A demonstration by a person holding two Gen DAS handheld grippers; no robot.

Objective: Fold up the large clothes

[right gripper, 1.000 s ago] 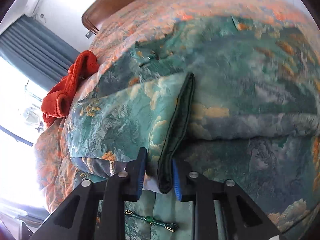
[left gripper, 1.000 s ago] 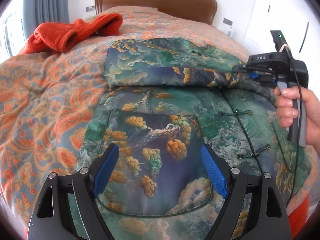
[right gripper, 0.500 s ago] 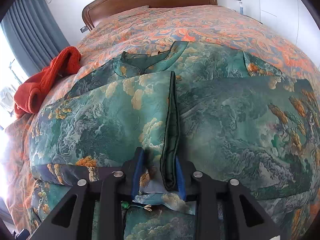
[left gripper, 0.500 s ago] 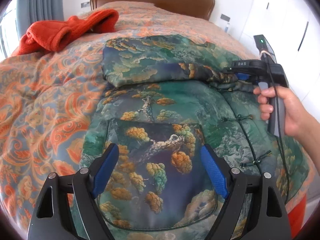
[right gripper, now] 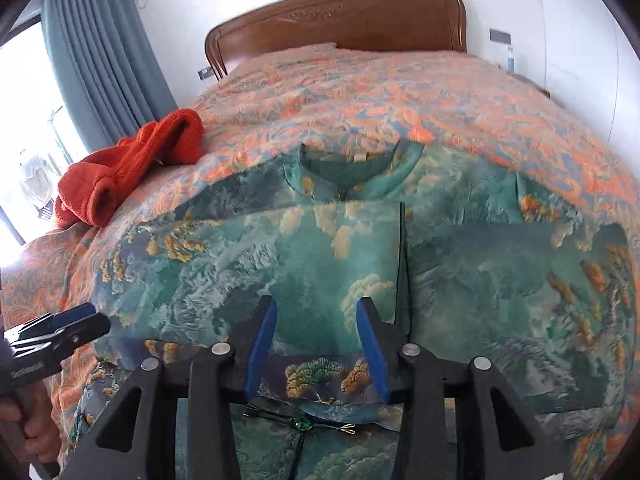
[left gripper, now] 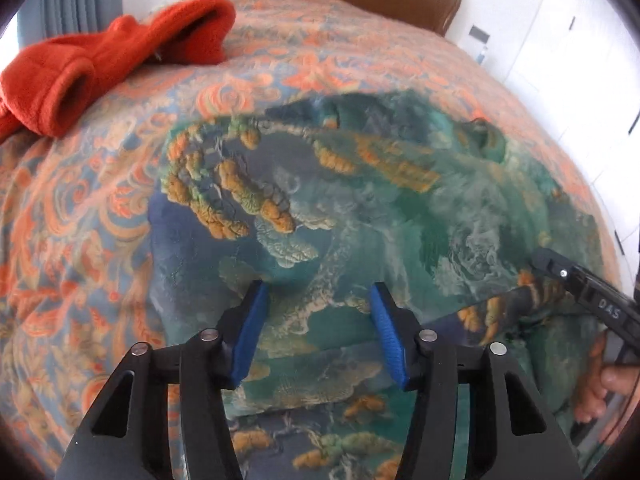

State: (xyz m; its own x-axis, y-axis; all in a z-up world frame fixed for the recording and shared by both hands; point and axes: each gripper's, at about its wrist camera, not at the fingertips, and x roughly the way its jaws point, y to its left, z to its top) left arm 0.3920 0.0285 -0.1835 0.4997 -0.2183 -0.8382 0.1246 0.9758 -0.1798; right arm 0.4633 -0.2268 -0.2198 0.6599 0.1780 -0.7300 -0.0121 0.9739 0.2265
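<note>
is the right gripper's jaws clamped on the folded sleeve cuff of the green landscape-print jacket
No, the right gripper has its jaws spread apart above the green landscape-print jacket's folded sleeve, gripping nothing.

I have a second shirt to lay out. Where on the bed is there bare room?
Bare quilt runs between the jacket's collar and the headboard. The red fleece crowds the curtain side; the jacket and both open grippers fill the near end.

Bare orange bedspread beyond green jacket, red fleece bunched at its left; wooden headboard behind
</note>
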